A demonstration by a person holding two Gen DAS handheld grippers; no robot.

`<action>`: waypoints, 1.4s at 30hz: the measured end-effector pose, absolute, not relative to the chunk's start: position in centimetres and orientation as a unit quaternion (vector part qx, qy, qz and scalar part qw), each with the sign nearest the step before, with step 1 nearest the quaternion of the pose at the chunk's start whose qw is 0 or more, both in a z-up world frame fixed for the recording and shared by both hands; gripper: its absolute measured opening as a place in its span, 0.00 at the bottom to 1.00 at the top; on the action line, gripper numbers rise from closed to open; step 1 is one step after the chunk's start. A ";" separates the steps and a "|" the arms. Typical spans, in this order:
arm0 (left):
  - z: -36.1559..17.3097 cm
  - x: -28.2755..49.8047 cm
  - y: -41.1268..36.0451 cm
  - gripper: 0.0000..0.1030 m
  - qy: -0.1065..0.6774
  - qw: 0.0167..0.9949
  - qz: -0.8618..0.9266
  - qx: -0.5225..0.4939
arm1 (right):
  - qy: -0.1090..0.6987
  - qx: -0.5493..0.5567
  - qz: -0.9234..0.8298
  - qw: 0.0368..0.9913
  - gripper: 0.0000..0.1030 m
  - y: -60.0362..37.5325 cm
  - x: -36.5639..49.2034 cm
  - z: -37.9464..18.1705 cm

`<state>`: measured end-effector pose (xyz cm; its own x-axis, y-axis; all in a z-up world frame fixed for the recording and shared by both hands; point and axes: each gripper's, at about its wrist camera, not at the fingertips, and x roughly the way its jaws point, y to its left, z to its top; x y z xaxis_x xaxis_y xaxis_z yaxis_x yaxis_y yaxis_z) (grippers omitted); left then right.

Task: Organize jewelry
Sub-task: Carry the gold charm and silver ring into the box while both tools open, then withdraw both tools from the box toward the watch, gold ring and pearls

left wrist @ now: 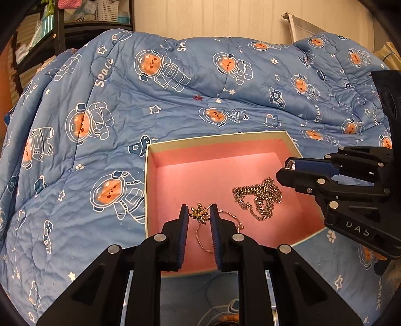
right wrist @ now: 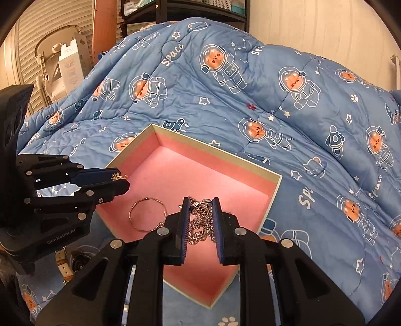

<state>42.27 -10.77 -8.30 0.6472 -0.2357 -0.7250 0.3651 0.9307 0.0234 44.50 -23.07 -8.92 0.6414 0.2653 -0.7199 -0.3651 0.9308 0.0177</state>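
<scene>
Underneath everything, a blue quilt (left wrist: 200, 100) printed with astronaut bears, stars and the word "Space", rumpled and heaped up toward a pale panelled wall (left wrist: 213, 17). Behind it, a dark shelf unit (left wrist: 75, 27) stacked with baskets and packets. Only from the right wrist: a slatted shutter, an orange post (right wrist: 104, 25), a white carton (right wrist: 70, 67) leaning at the back, and what looks like a tan-strapped watch (right wrist: 66, 265) on the quilt near the box's close corner. Only from the left wrist: a folded frame (left wrist: 300, 27) propped against the wall. On the quilt, an open box (left wrist: 225, 139) with a cream rim and pink lining, squarely seen from the left wrist, cornerwise from the right. Above the box's near side, the left gripper (left wrist: 199, 213), closed and pinching a small gold flower pendant (left wrist: 200, 215) at its tips. Over the opposite side, the right gripper (right wrist: 200, 203), closed tight on one end of a chunky silver chain (left wrist: 258, 198). From the left wrist, most of that chain heaped in loose, bright loops on the pink floor; from the right wrist, links bunched between the blue pads. Trailing from the pendant, a fine rose-gold necklace (right wrist: 130, 214), thin as wire, falling in an open loop onto the lining, apart from the silver heap.
</scene>
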 end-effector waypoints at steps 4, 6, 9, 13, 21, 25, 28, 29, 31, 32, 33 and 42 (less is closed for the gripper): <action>-8.7 43.6 -11.3 0.17 0.389 0.901 -0.169 0.093 | 0.397 -0.082 0.174 0.898 0.18 -22.6 45.9 -9.6; -8.9 44.0 -11.5 0.16 0.393 0.898 -0.174 0.095 | 0.402 -0.093 0.174 0.894 0.18 -22.4 46.5 -10.0; -9.4 44.5 -11.6 0.17 0.400 0.894 -0.178 0.096 | 0.410 -0.101 0.173 0.890 0.18 -22.3 47.2 -10.5; -10.3 44.8 -11.8 0.17 0.410 0.888 -0.182 0.105 | 0.418 -0.117 0.182 0.882 0.18 -21.9 47.7 -11.0; -11.3 45.7 -11.7 0.17 0.425 0.881 -0.180 0.101 | 0.429 -0.153 0.185 0.871 0.18 -21.2 49.0 -12.0; -11.4 45.8 -11.9 0.20 0.426 0.880 -0.183 0.104 | 0.428 -0.164 0.182 0.870 0.18 -21.2 49.1 -12.3; -11.1 45.7 -11.9 0.40 0.418 0.883 -0.183 0.105 | 0.425 -0.174 0.180 0.870 0.18 -21.1 49.0 -12.5; -10.9 45.6 -11.9 0.43 0.414 0.886 -0.183 0.104 | 0.424 -0.177 0.180 0.870 0.26 -21.1 48.9 -12.5; -10.5 45.4 -11.9 0.47 0.406 0.889 -0.186 0.102 | 0.416 -0.176 0.183 0.873 0.46 -21.1 48.7 -12.4; -10.4 45.3 -11.9 0.48 0.404 0.890 -0.186 0.101 | 0.408 -0.178 0.180 0.877 0.51 -21.1 48.5 -12.3; -10.2 45.2 -11.8 0.52 0.401 0.891 -0.186 0.101 | 0.400 -0.182 0.178 0.880 0.51 -21.1 48.3 -12.2; -8.5 43.2 -9.9 0.71 0.374 0.907 -0.175 0.078 | 0.365 -0.183 0.170 0.897 0.54 -21.5 46.0 -10.4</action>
